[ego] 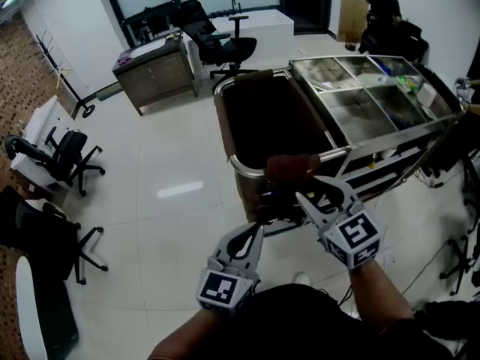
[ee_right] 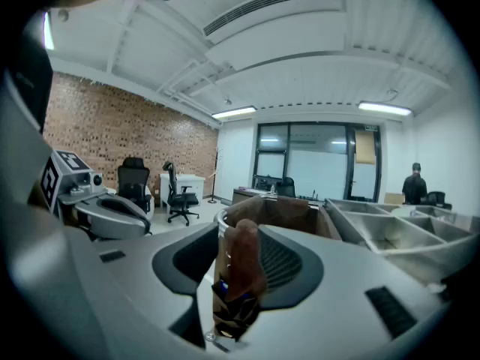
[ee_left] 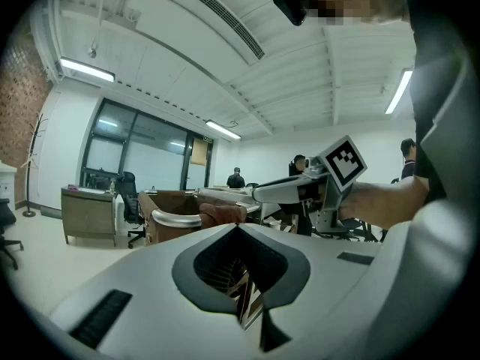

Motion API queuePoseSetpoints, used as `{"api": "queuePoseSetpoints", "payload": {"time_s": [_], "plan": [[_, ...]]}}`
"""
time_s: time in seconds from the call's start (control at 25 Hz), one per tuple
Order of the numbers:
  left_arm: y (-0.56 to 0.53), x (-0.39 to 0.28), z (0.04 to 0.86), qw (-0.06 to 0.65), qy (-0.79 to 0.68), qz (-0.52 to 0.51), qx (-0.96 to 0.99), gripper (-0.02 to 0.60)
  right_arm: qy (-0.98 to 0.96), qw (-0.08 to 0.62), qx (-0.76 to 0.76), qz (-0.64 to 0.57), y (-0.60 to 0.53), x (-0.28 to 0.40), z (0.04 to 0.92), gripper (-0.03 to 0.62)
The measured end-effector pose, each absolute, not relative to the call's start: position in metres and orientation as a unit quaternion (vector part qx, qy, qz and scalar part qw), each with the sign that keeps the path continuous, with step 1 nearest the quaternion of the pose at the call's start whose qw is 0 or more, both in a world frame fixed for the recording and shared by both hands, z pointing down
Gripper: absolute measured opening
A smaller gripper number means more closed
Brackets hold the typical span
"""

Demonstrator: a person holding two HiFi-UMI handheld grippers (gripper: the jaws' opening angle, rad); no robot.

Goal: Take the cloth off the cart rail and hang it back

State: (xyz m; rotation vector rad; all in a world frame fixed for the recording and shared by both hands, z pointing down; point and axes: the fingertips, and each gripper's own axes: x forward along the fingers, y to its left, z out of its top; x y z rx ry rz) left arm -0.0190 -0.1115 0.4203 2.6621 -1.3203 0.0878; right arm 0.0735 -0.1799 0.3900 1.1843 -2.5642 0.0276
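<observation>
A brown cloth hangs over the steel end rail of the cart, just in front of me. My right gripper reaches onto it from the near side. In the right gripper view the cloth fills the gap between the spread jaws, and I see no pads pressing on it. My left gripper sits lower and to the left, short of the rail, shut and holding nothing. The left gripper view shows the cloth on the rail beyond its tips, with the right gripper beside it.
The cart has a dark brown bag bin behind the rail and steel trays to the right. Office chairs stand on the left, a cabinet at the back, and people at the far right.
</observation>
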Motion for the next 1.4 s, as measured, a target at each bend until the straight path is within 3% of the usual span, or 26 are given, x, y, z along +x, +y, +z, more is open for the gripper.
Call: {"api": "queuePoseSetpoints", "payload": {"time_s": [0.28,0.64,0.84,1.04,1.4], "plan": [[-0.112,-0.039,0.420,0.087,-0.451,0.029,0.888,0.000,-0.875,0.252,0.406,-0.080,-0.226,0.028,0.392,0.189],[-0.112,-0.061,0.427,0.098,-0.459,0.028,0.883,0.000,-0.851,0.359,0.381,-0.040,-0.248,0.007,0.440,0.146],[-0.110,-0.062,0.430,0.105,-0.454,0.027,0.885,0.000,-0.854,0.355,0.379,-0.020,-0.250,0.007,0.442,0.133],[-0.107,-0.060,0.431,0.106,-0.450,0.024,0.886,0.000,-0.853,0.351,0.386,-0.032,-0.251,0.012,0.439,0.066],[-0.104,-0.057,0.423,0.103,-0.451,0.016,0.887,0.000,-0.870,0.261,0.416,-0.039,-0.250,0.025,0.394,0.025]]}}
